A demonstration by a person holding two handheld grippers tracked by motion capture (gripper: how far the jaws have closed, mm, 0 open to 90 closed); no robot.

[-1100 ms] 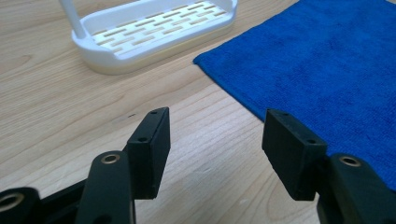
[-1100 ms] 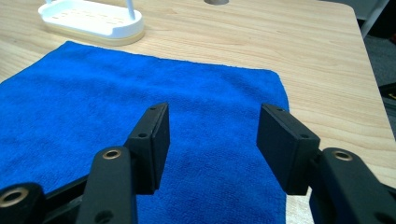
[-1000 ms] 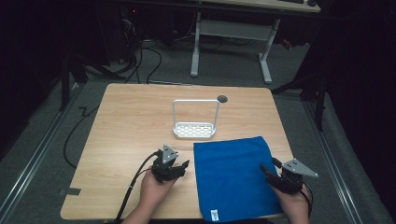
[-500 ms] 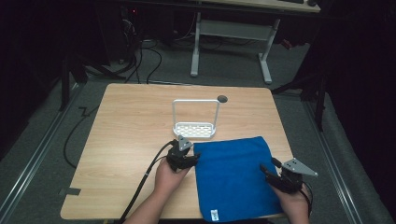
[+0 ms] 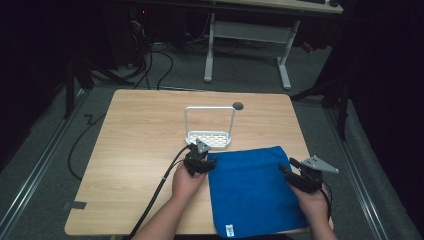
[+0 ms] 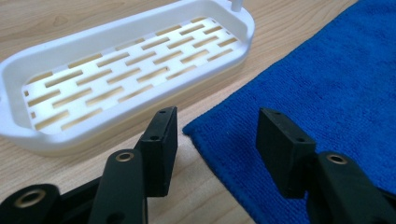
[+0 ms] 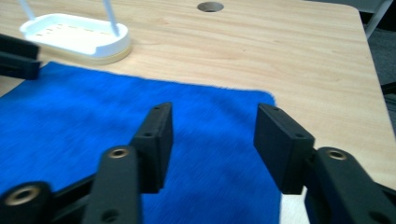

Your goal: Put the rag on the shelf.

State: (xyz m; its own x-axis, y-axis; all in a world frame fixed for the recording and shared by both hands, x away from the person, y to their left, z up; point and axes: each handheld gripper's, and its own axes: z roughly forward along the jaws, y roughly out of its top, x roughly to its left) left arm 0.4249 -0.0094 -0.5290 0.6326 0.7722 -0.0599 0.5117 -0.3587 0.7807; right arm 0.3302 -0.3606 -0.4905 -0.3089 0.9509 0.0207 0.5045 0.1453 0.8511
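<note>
A blue towel lies flat on the front right part of the wooden table. My left gripper sits at the towel's far left corner. In the left gripper view that corner of the towel lies between the spread jaws of the left gripper; they have just been closing and do not press on it. My right gripper is at the towel's right edge. In the right gripper view it hovers over the towel, jaws apart and just closing.
A white slotted tray with a tall wire handle stands just beyond the towel's far edge, close to the left gripper. A round cable hole is in the table behind it. Black cables trail off the front edge.
The left hand has moved forward and to the right, from the towel's left side up to its far left corner. The right hand has shifted slightly at the right edge.
</note>
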